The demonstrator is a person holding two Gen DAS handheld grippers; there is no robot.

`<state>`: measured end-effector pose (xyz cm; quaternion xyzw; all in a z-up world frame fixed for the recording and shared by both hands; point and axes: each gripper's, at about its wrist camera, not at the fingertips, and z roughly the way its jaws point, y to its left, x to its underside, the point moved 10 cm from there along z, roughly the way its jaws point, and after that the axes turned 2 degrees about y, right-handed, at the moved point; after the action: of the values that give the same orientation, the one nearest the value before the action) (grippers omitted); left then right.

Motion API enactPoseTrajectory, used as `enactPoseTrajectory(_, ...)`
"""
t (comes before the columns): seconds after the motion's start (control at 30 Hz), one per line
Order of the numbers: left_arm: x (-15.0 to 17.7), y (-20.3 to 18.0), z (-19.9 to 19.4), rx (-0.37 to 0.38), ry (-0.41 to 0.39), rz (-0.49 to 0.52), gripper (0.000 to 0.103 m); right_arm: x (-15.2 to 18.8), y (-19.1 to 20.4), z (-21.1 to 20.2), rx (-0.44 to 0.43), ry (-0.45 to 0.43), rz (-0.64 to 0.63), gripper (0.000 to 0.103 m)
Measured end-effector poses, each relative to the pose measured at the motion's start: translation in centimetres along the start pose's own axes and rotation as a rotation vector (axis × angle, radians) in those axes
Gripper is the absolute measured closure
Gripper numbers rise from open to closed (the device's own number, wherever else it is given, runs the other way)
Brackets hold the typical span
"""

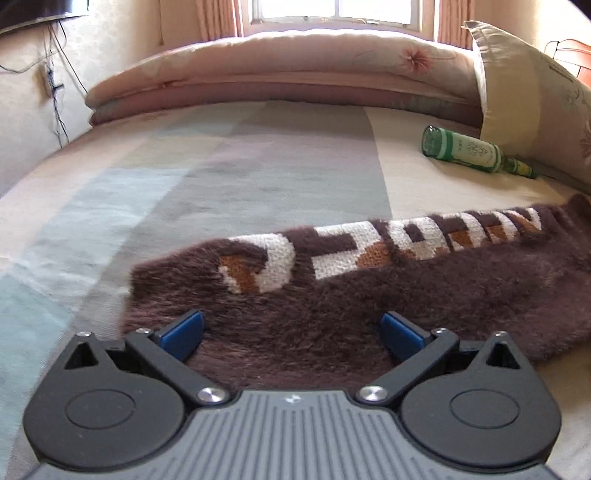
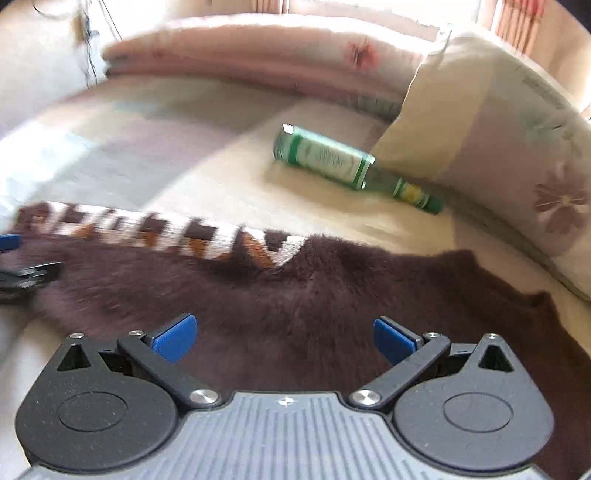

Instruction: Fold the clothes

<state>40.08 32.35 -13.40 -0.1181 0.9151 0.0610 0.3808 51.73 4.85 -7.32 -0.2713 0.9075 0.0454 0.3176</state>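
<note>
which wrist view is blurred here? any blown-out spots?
Right wrist view: motion-smeared, worst on the sweater lettering and the bottle; top of frame washed out by window light. Left wrist view: mostly sharp, sweater lettering readable as shapes, bottle crisp; the window is blown out, with glare on the folded quilt. Both show fisheye bending at the edges.

Fuzzy knit garment (image 1: 369, 295), glossy glass bottle (image 1: 469, 149)

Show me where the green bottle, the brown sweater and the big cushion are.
green bottle (image 1: 469, 149), left wrist view, on its labelled body.
brown sweater (image 2: 332, 295), right wrist view, on the plain fuzzy part below the lettering.
cushion (image 2: 480, 122), right wrist view, on its pale front face.
</note>
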Motion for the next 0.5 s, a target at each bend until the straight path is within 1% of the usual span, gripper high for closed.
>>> enactPoseTrajectory(0.07, 0.1, 0.2, 0.1, 0.027, 0.015, -0.010, 0.001, -0.1, -0.2, 2.7, -0.001, 0.051, 0.024, 0.000)
enactPoseTrajectory(0.1, 0.1, 0.4, 0.0, 0.041, 0.021, -0.012, 0.001, 0.0, -0.4, 3.7, 0.001, 0.055, 0.029, 0.000)
enactPoseTrajectory(0.13, 0.2, 0.6, -0.1, 0.049, 0.021, -0.020, 0.001, 0.1, -0.5, 4.7, 0.002, 0.056, 0.033, 0.000)
enactPoseTrajectory(0.2, 0.4, 1.0, -0.3, 0.063, 0.022, -0.034, 0.001, -0.3, -0.4, 6.2, -0.022, 0.022, 0.041, 0.000)
enactPoseTrajectory(0.27, 0.5, 1.0, -0.3, 0.068, 0.019, -0.017, 0.001, -1.3, -0.6, 7.1, -0.044, -0.004, 0.080, 0.000)
enactPoseTrajectory(0.33, 0.5, 1.0, -0.2, 0.072, 0.019, -0.013, 0.001, -2.3, -0.6, 8.2, -0.054, -0.009, 0.118, 0.000)
enactPoseTrajectory(0.4, 0.5, 1.0, -0.1, 0.072, 0.021, -0.014, 0.001, -3.1, -0.6, 9.0, -0.050, 0.001, 0.141, 0.000)
enactPoseTrajectory(0.5, 0.5, 1.1, -0.3, 0.068, 0.022, -0.010, 0.001, -3.7, -0.3, 9.2, -0.029, 0.035, 0.144, 0.000)
